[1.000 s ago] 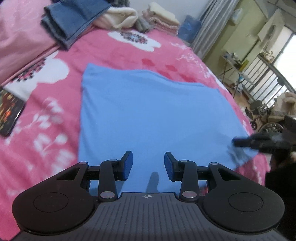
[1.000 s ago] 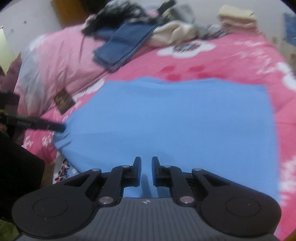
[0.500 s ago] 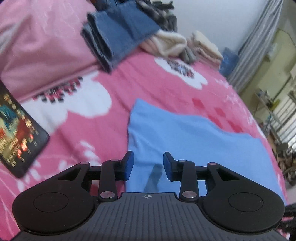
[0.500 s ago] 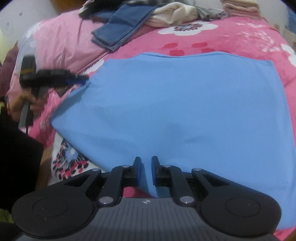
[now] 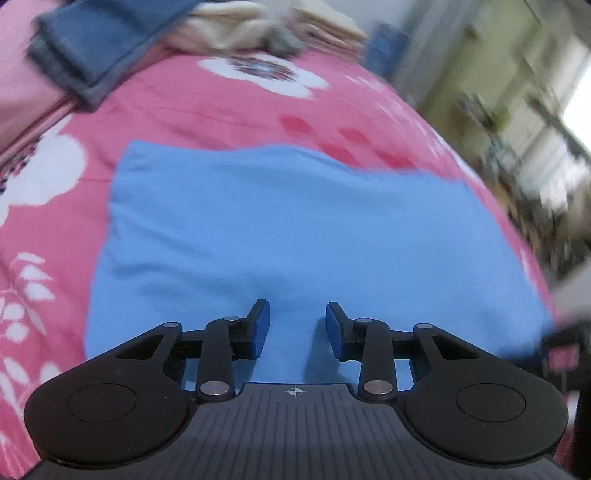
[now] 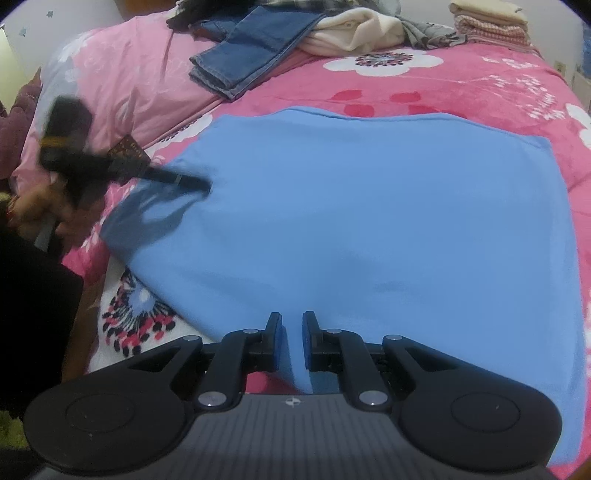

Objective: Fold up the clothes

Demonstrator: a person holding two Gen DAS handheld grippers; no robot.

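Note:
A light blue cloth (image 5: pixel 280 229) (image 6: pixel 369 221) lies flat on the pink flowered bedspread (image 6: pixel 461 85). My left gripper (image 5: pixel 297 325) hovers over its near part, open, with nothing between the blue pads. The right wrist view shows the same gripper (image 6: pixel 203 186) blurred, a hand behind it, its tips over the cloth's left edge. My right gripper (image 6: pixel 291 339) stands at the cloth's near corner. Its jaws are almost together and the corner runs up into the narrow gap, lifted off the bedspread. In the left wrist view, only a blur at the cloth's right corner shows the right gripper.
Folded jeans (image 6: pixel 255 48), a cream garment (image 6: pixel 354 33) and a stack of folded towels (image 6: pixel 487 22) lie at the far end of the bed. A pink quilt (image 6: pixel 129 74) and a dark flat object (image 6: pixel 127 151) are on the left. The bed's right edge drops to a cluttered room (image 5: pixel 517 129).
My left gripper swung out to the cloth's left edge, then came back in over the cloth. Its jaws kept their gap. The right gripper stayed at the near corner.

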